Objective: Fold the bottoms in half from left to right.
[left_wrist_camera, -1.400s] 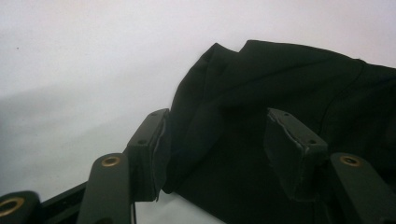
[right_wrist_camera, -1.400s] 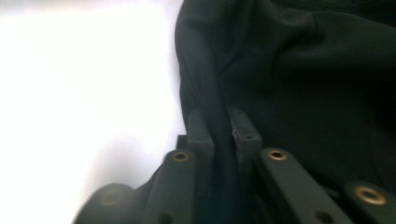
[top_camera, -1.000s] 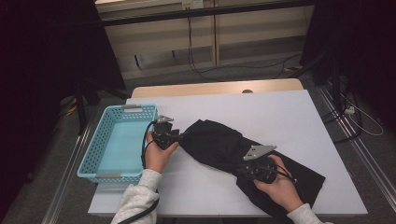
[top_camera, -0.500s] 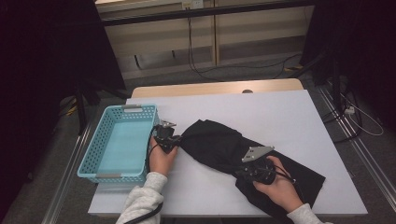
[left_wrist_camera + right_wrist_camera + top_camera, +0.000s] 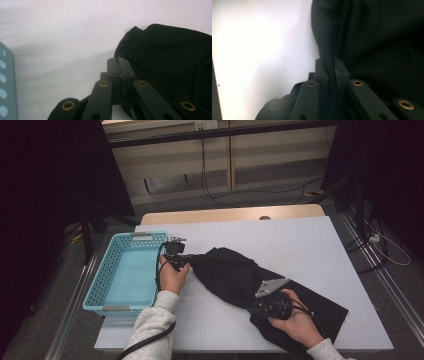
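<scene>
On the white desk point(image 5: 300, 245), one black garment point(image 5: 230, 275) lies stretched between your two tongs. Its near end is bunched under your right hand point(image 5: 295, 320), and its far corner sits just beside your left hand point(image 5: 172, 277). One pale blue basket point(image 5: 97, 287) stands on the outer side of the left tongs, close by and apart from the cloth, with nothing visible inside it.

The right tongs point(image 5: 331, 65) pinch a fold of the garment, and the dark cloth runs up between the pads. The left tongs point(image 5: 119, 62) have just been closing and now stand pressed together at the garment's edge. The cloth lies against their right side, but the left gripper view does not show plainly whether any of it is caught between the pads.

The step in hand looks like taking hold of both ends of the garment, probably to fold it or lift it towards the basket. Before you raise it, check that the left tongs really have the corner. If they don't, open them, push further onto the edge and close again. Then lift both ends together so the middle does not drag.
</scene>
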